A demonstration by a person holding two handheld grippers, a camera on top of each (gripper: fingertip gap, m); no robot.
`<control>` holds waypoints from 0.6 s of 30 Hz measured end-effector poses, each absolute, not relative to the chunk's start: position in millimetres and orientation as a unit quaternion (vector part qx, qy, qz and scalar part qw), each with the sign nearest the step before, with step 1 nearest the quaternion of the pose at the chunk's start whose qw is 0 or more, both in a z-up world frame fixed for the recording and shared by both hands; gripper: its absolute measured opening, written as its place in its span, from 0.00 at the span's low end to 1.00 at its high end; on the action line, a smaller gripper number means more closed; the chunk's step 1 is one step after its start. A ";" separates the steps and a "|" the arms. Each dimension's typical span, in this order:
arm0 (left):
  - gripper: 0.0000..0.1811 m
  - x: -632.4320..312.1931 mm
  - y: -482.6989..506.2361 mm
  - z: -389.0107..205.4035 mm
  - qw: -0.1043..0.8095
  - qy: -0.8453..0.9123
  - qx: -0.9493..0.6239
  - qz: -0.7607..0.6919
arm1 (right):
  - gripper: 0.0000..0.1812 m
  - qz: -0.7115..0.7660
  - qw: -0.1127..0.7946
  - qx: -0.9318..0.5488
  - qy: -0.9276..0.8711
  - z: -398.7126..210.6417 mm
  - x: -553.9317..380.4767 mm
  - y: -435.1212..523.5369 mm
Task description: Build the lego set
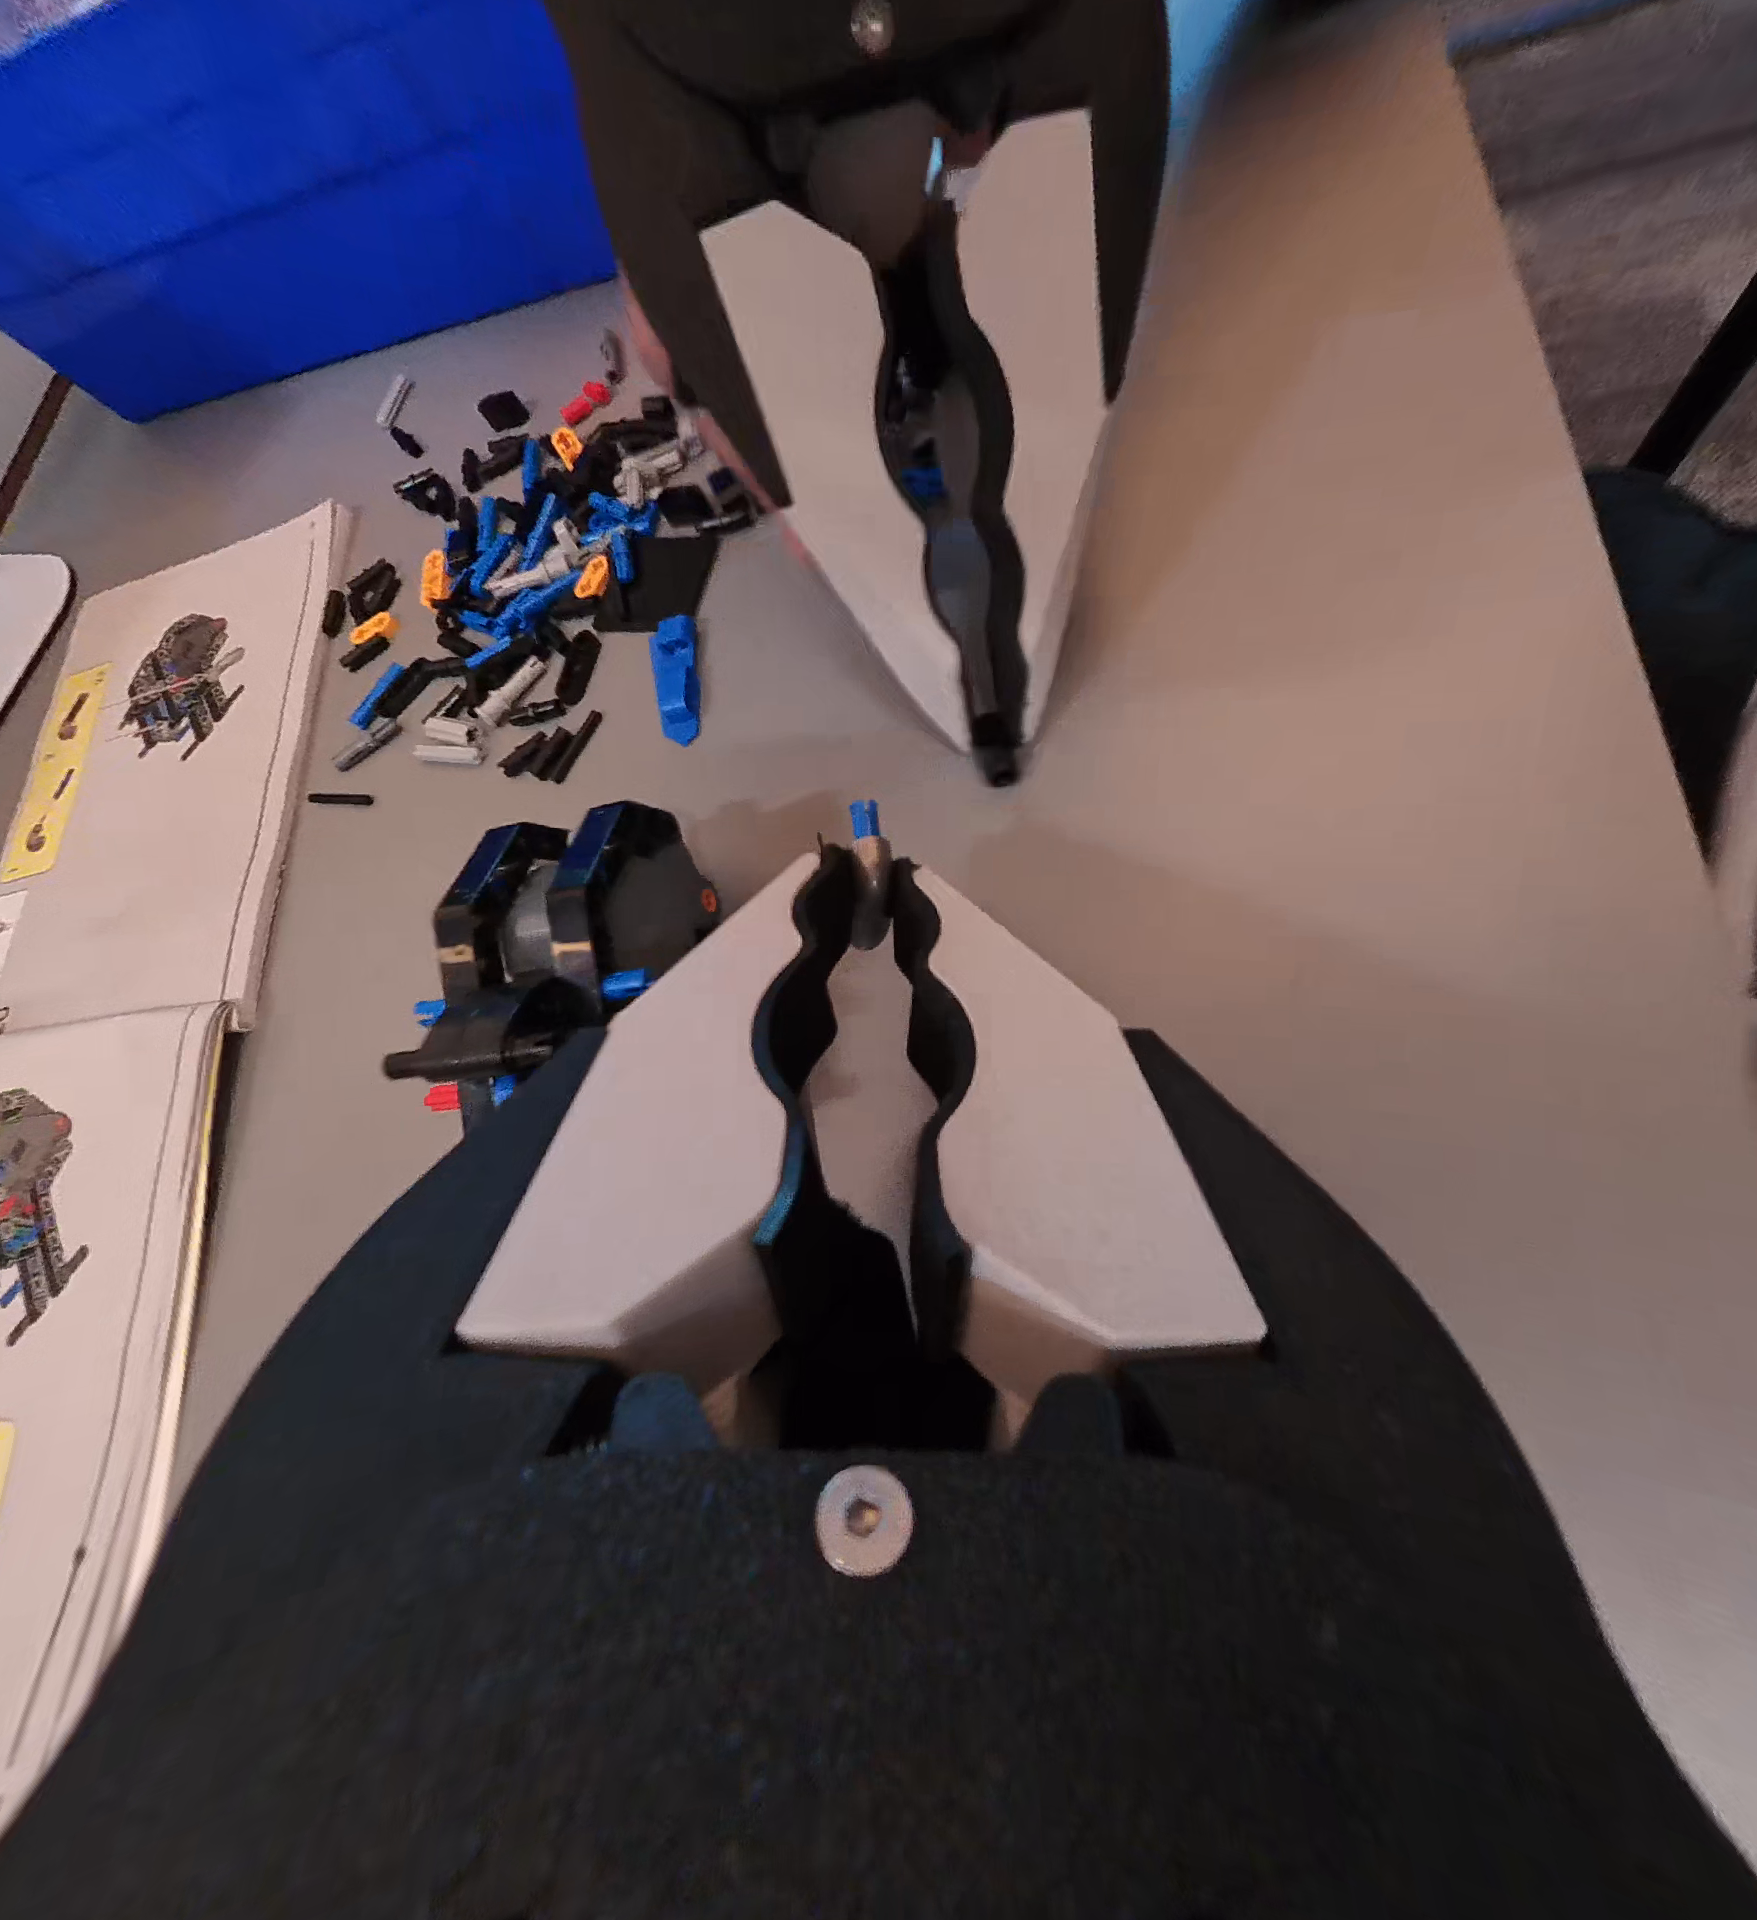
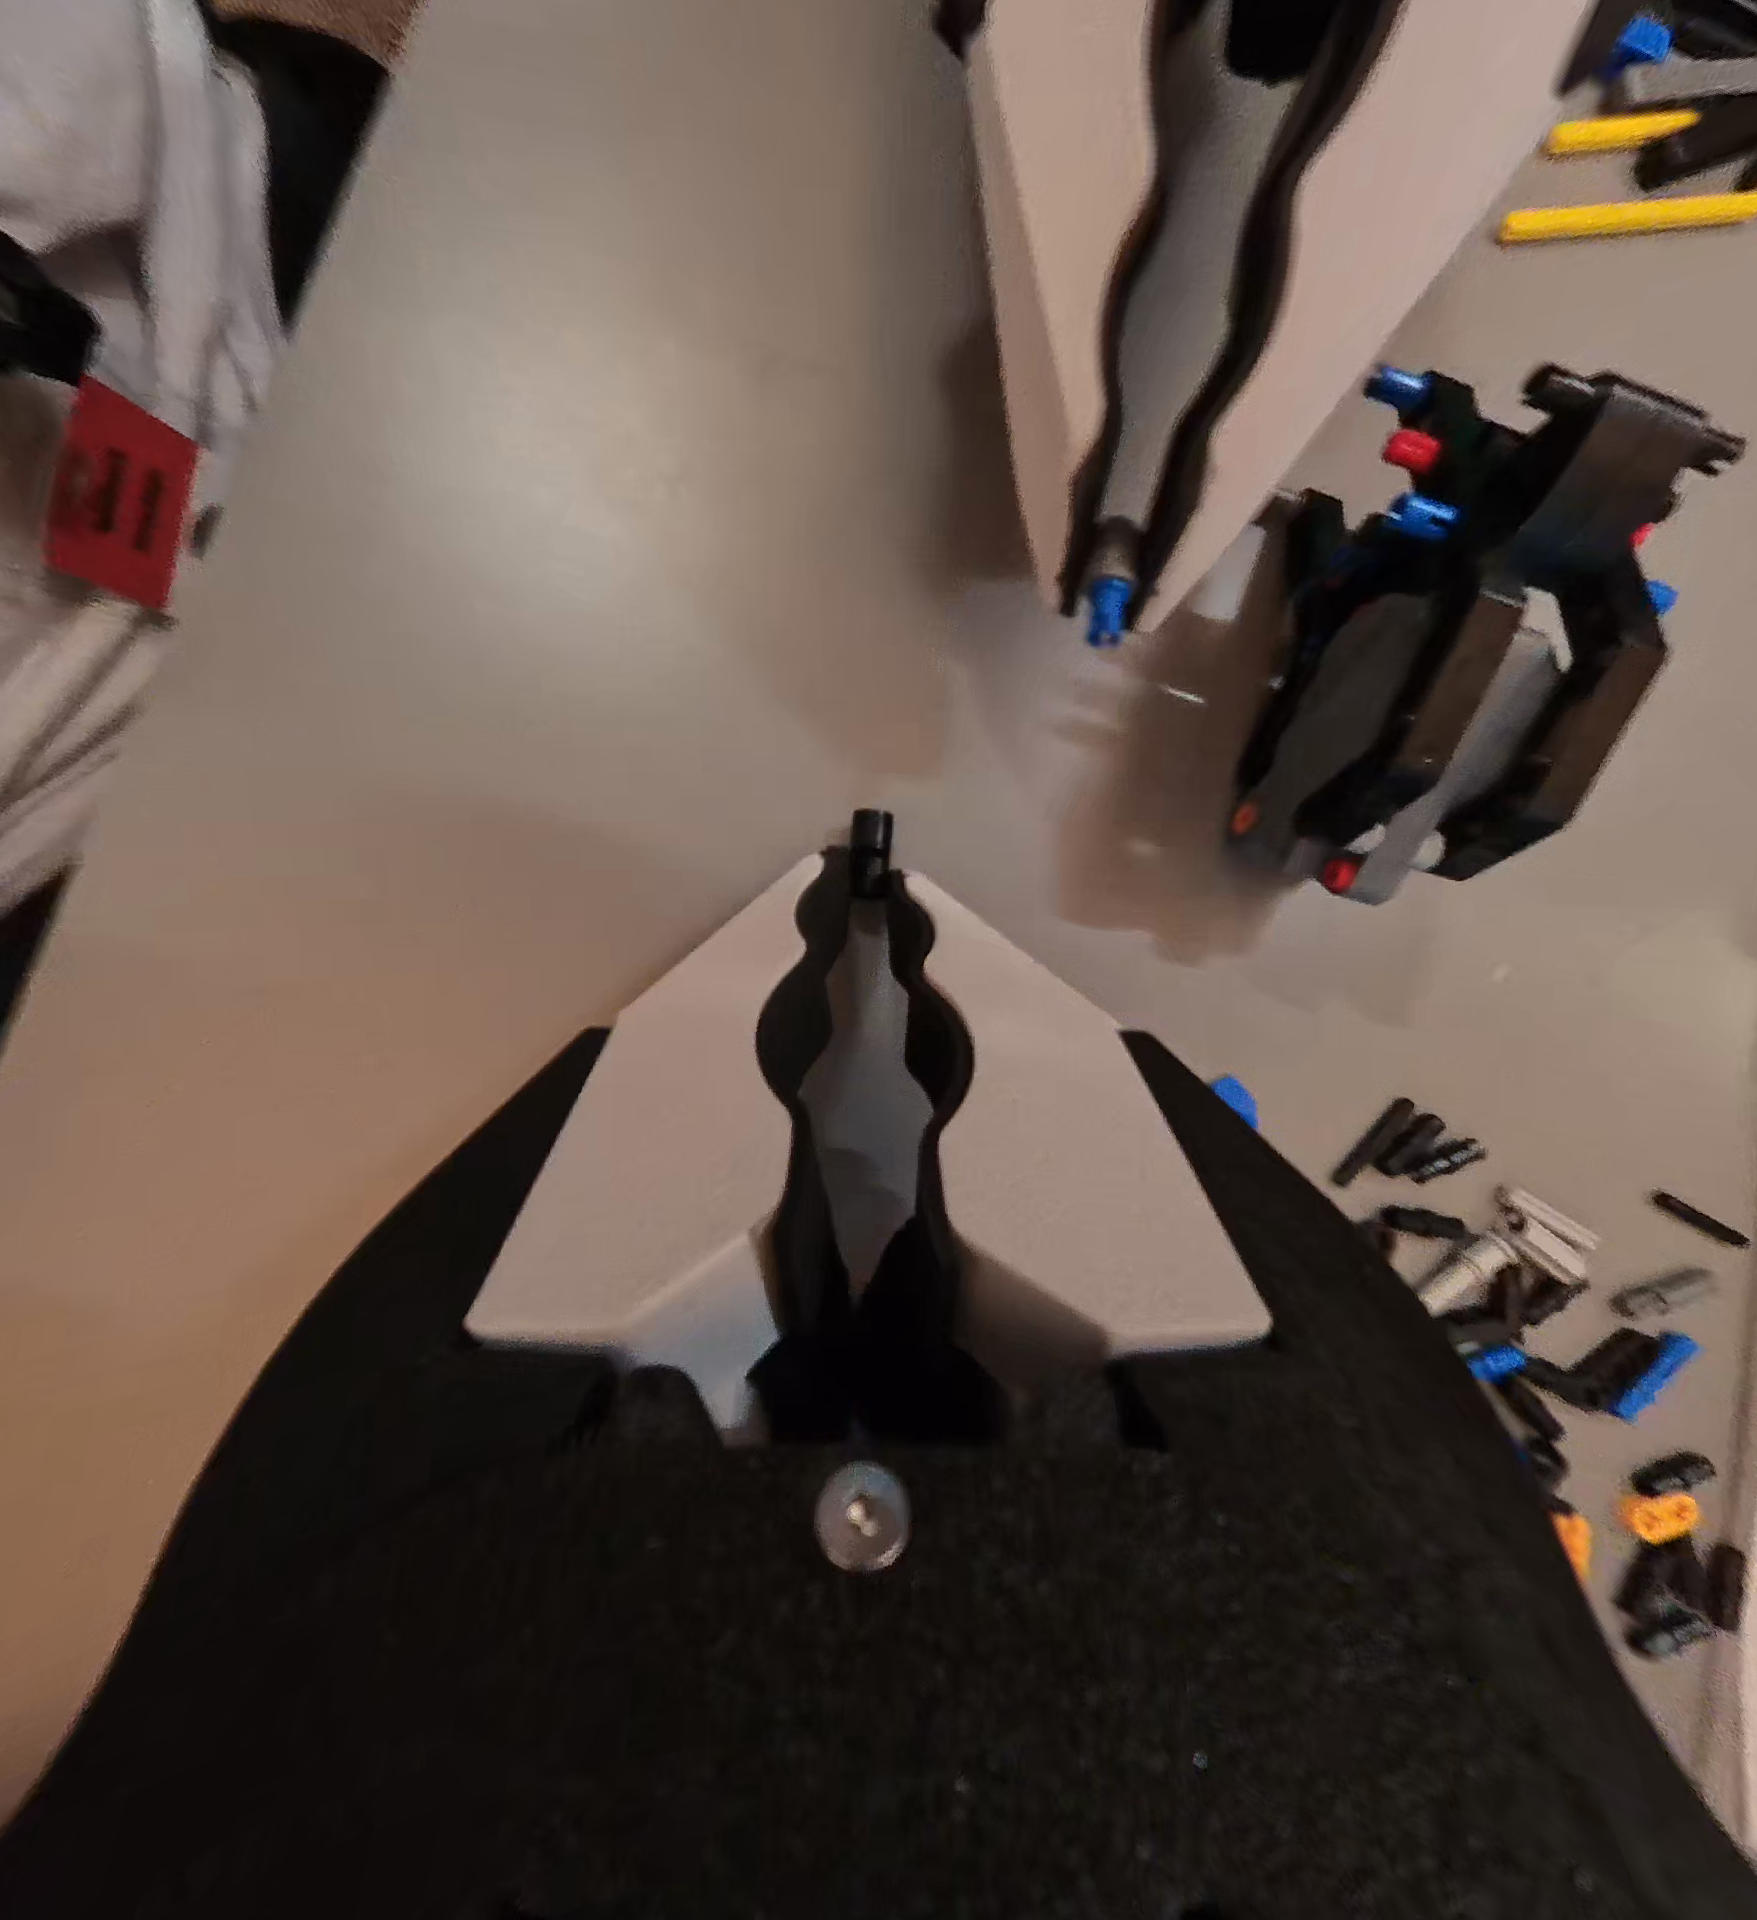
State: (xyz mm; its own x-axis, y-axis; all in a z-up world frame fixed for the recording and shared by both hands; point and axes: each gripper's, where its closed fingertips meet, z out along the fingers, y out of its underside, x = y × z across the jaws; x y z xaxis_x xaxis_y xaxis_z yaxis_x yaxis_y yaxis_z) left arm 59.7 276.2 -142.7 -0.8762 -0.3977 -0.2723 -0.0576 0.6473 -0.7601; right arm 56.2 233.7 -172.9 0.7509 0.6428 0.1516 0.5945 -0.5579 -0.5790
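My left gripper (image 1: 866,868) is shut on a small blue and grey pin (image 1: 865,826) that sticks out past its tips. My right gripper (image 2: 872,868) is shut on a small black pin (image 2: 872,844). The two grippers face each other above the table, tips apart; the right gripper shows in the left wrist view (image 1: 995,743) and the left gripper in the right wrist view (image 2: 1108,603). The partly built black model (image 1: 567,925) with blue and red pins lies on the table left of my left gripper; it also shows in the right wrist view (image 2: 1456,644).
A pile of loose blue, black, grey and orange pieces (image 1: 531,582) lies behind the model. An open instruction booklet (image 1: 157,769) lies at the left. A blue bin (image 1: 230,177) stands at the back left. Yellow axles (image 2: 1632,218) lie far right. A person in white (image 2: 43,436) is beside the table. Tip to tip, the grippers are about 6 centimeters apart.
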 end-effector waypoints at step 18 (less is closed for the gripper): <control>0.04 57.4 273.7 -151.7 0.202 0.888 -0.127 -0.393 | 0.06 0.063 0.338 -0.874 -0.343 -173.3 49.2 241.0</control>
State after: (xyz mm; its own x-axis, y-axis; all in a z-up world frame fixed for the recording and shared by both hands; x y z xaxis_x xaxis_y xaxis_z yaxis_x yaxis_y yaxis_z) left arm 57.4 273.7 -151.7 -0.8862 -0.3844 -0.2587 -0.0672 0.6590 -0.7492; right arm 49.2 241.0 -173.3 0.7571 0.6417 0.1222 0.5571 -0.5367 -0.6337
